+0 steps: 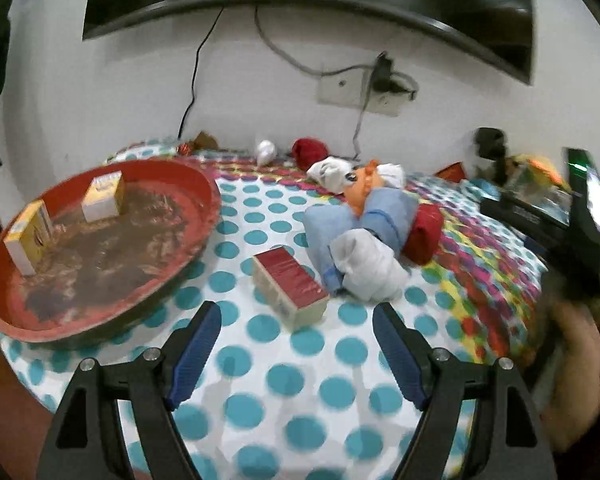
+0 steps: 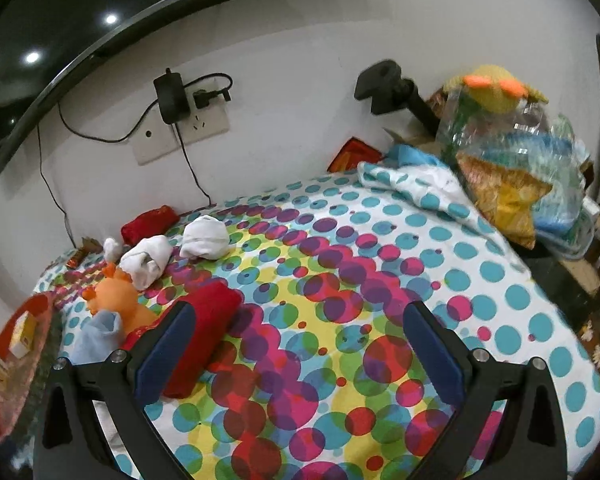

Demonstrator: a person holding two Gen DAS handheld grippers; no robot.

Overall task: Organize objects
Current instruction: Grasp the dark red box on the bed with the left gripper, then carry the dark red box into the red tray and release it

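Note:
A red-topped box (image 1: 290, 287) lies on the dotted tablecloth (image 1: 332, 360), just beyond my open, empty left gripper (image 1: 297, 320). A round red tray (image 1: 204, 216) at the left holds two small yellow-and-white boxes (image 1: 104, 196) (image 1: 28, 236). Rolled cloths lie behind the box: white (image 1: 366, 266), blue (image 1: 380, 216) and red (image 1: 426, 234), with an orange toy (image 1: 364, 186). My right gripper (image 2: 300, 326) is open and empty above the cloth. The red roll (image 2: 204, 332) lies beside its left finger (image 2: 166, 350). White rolls (image 2: 146, 262) (image 2: 204, 238) lie further back.
A wall with a socket plate (image 2: 184, 136) and cables runs behind the table. A pile of bags and a yellow plush (image 2: 500, 92) stands at the right. A red pouch (image 2: 150, 224) lies near the wall. The tray's edge shows at the left of the right wrist view (image 2: 4, 392).

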